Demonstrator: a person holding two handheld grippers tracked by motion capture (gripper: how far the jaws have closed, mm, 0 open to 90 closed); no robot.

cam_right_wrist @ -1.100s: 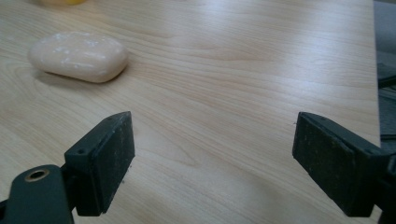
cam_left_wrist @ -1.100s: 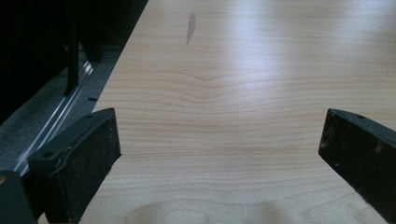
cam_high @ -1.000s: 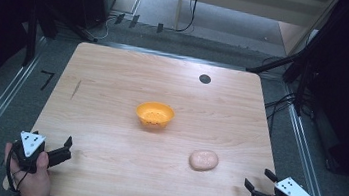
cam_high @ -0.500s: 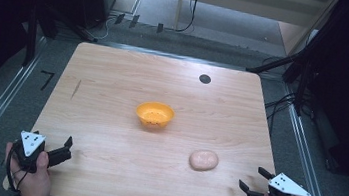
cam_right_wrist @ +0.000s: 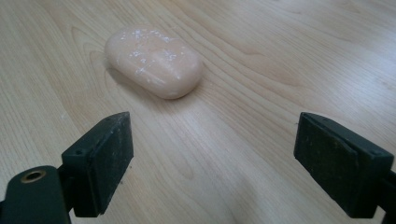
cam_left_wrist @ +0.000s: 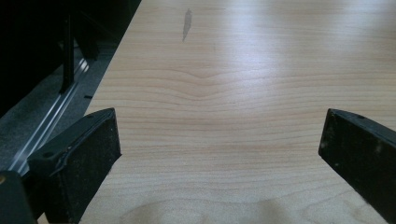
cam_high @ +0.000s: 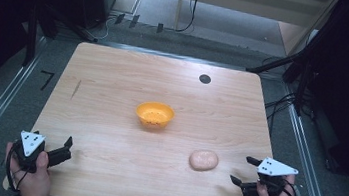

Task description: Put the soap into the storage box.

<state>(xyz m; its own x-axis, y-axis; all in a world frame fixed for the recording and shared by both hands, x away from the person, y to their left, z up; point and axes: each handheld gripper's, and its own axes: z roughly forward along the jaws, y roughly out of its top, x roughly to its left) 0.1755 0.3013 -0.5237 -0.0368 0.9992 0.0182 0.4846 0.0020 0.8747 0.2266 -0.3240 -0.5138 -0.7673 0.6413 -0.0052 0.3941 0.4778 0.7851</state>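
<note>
A pale pink oval lump (cam_high: 203,159) lies on the wooden table (cam_high: 114,80), right of centre near the front. In the right gripper view the lump (cam_right_wrist: 154,60) sits ahead and to the left of the jaws. My right gripper (cam_high: 243,170) is held just to its right, apart from it. Its jaws have just been opening, and this gripper (cam_right_wrist: 212,126) has only bare wood between them. An orange bowl (cam_high: 155,114) stands at mid-table. My left gripper (cam_high: 66,148) rests at the front left corner, and it (cam_left_wrist: 219,121) stands open over bare wood.
A small black round spot (cam_high: 205,78) sits near the table's far edge. A dark streak (cam_high: 77,88) marks the wood at the left. Metal rails and cables run on the floor along both sides.
My right gripper has moved left and a little away from the front edge, closer to the pink lump, and its jaws stand slightly wider. The left gripper has stayed put.
</note>
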